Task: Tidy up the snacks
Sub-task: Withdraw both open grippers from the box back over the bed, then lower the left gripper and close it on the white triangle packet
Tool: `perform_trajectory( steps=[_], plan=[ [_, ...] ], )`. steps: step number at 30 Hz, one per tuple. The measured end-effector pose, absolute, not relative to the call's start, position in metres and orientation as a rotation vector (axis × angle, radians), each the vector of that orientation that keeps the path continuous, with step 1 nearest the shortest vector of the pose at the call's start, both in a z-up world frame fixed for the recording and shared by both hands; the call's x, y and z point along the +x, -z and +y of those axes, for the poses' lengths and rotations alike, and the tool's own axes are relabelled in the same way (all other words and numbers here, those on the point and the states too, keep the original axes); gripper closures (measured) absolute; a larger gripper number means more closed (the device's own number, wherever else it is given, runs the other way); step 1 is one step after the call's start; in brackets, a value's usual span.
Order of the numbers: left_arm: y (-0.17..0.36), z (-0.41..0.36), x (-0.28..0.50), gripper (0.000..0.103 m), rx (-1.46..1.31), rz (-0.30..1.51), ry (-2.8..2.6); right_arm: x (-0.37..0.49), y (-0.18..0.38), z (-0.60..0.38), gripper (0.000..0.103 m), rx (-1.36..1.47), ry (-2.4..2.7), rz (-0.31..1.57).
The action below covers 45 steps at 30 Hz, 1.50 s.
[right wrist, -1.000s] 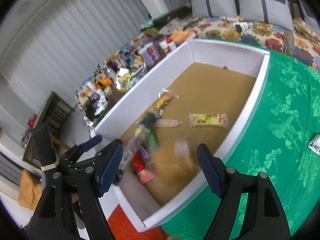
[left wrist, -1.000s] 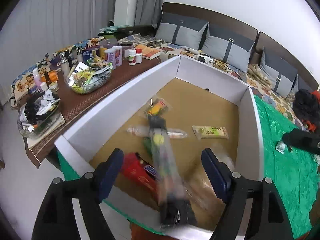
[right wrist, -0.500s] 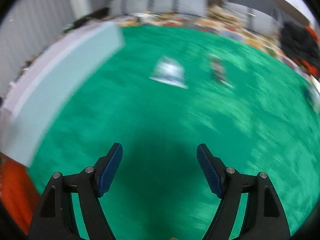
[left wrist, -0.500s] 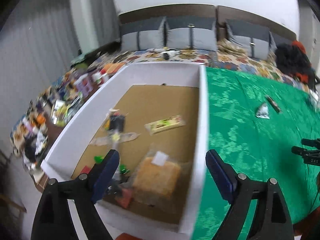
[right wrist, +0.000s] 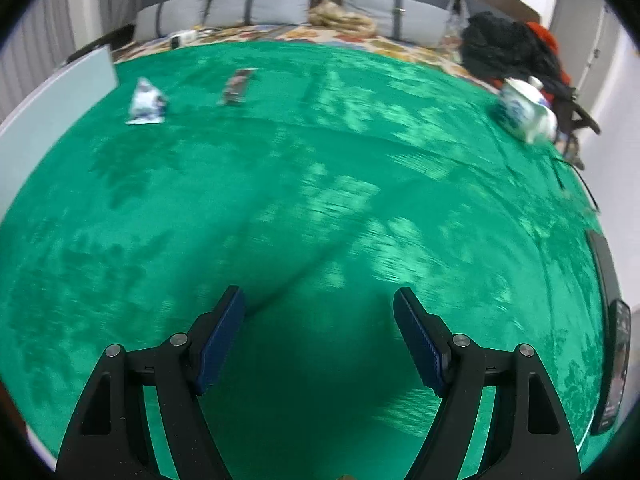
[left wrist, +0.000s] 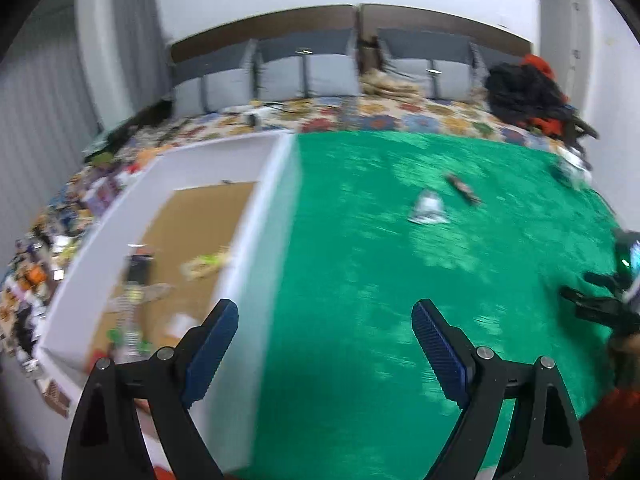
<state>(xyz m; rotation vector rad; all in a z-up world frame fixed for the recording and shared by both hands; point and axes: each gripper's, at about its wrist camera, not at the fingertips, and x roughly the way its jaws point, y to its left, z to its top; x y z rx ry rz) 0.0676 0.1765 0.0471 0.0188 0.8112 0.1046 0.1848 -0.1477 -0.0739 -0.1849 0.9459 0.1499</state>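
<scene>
No label reads through the blur on my feeds. My left gripper (left wrist: 325, 338) hangs over the right wall of the white box (left wrist: 262, 240), jaws spread with nothing between them; my right gripper (right wrist: 319, 330) is also spread and empty above bare green cloth (right wrist: 320, 184). Two snacks lie loose on the cloth: one white packet (right wrist: 146, 102) and one dark bar (right wrist: 237, 86), near each other and well ahead. Several wrappers sit inside the box, too smeared to count. A white-and-blue teapot (right wrist: 526, 110) stands by the far right edge.
</scene>
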Motion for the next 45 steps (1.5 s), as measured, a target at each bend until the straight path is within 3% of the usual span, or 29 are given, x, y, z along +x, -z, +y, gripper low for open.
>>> perform_trajectory(
  steps=[6,8,20,45],
  plan=[
    [-0.005,0.114,0.090,0.014,0.024,0.912,0.022,0.189,0.078,-0.175,0.023,-0.120,-0.127,0.921],
    [0.012,0.098,0.099,0.014,-0.002,0.955,0.050,0.191,0.080,-0.181,0.018,-0.098,-0.136,0.912],
    [0.071,0.066,0.124,0.014,-0.027,1.068,0.058,0.196,0.083,-0.182,0.014,-0.079,-0.133,0.919],
    [0.064,0.081,0.229,0.014,-0.144,1.018,0.025,0.197,0.083,-0.182,0.013,-0.077,-0.134,0.920]
  ],
)
